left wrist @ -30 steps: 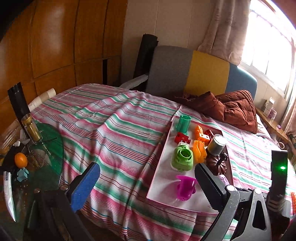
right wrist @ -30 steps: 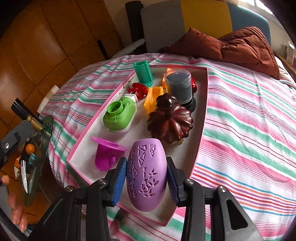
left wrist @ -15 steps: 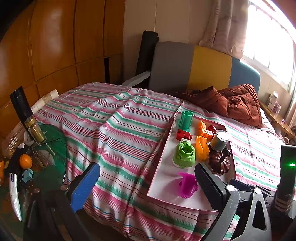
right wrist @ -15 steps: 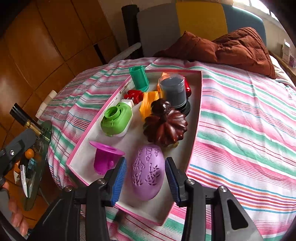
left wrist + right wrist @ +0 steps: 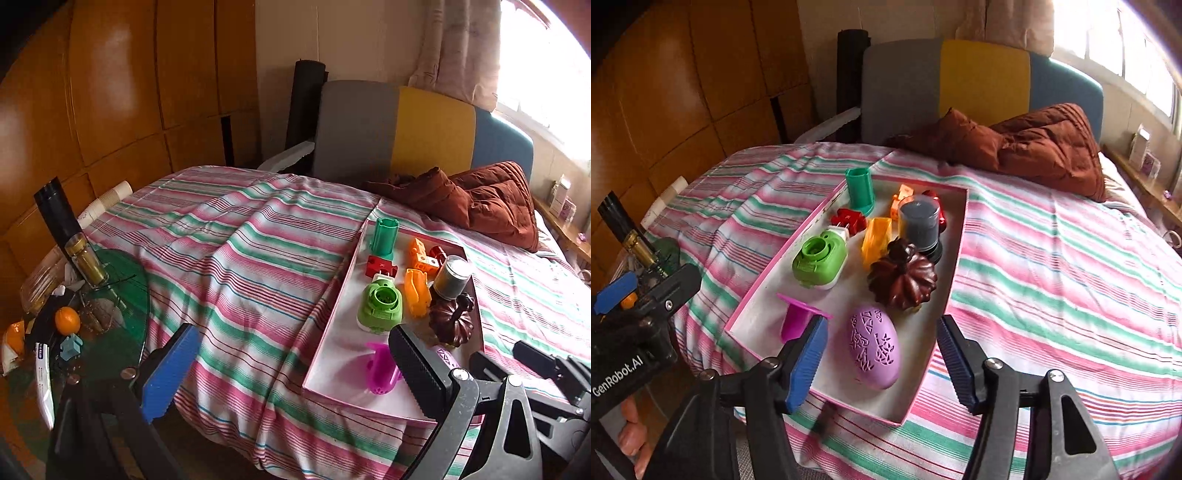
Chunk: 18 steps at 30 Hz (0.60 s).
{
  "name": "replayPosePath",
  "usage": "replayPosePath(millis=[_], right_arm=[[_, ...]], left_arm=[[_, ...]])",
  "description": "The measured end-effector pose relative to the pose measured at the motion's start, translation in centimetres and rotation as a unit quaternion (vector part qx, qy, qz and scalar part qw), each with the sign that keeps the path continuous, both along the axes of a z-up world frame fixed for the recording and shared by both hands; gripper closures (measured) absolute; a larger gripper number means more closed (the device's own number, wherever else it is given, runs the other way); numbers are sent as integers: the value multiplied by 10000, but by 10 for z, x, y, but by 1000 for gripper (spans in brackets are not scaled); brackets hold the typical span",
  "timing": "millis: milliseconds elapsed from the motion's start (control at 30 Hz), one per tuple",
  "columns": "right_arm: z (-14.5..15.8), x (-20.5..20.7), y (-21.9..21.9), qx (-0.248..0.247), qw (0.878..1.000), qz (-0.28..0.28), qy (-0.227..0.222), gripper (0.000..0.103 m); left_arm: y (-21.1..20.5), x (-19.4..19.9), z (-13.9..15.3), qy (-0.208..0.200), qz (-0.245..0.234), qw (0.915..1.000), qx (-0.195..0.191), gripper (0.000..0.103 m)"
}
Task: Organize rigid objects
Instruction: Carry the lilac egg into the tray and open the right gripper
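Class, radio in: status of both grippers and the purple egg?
Right gripper just opened, egg released. Left gripper open, empty. Purple egg lying in tray, brown pumpkin just behind. Nothing blocking.

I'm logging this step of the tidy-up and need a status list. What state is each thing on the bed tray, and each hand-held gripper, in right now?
Purple egg: lying in the tray, released, clear of both pads.
Right hand-held gripper: jaws just opened, wide, egg between them untouched.
Left hand-held gripper: open, empty.
Brown pumpkin: upright.
Magenta cup: upside down, rim up.
Teal cup: standing.
Grey canister: upright.
Pink tray: flat on the bed.
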State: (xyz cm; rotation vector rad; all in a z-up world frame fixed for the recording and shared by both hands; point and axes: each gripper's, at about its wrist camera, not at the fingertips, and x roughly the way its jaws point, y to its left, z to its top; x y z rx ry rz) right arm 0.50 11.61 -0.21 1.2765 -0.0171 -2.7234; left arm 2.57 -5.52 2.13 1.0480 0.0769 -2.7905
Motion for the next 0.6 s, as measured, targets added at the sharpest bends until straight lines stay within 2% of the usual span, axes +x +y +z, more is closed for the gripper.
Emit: replayPosePath(millis=[167, 333, 600], right_arm=[[9, -1, 5, 32, 9995, -317, 19, 39], [14, -3, 6, 307, 9968, -732, -14, 35], [14, -2, 15, 198, 9951, -972, 2, 35]], left_arm=[[3, -1, 1, -118, -20, 9998, -161, 0], [10, 1, 2, -251, -162, 9989, -360, 0], [20, 9, 6, -197, -494, 9977, -427, 0]])
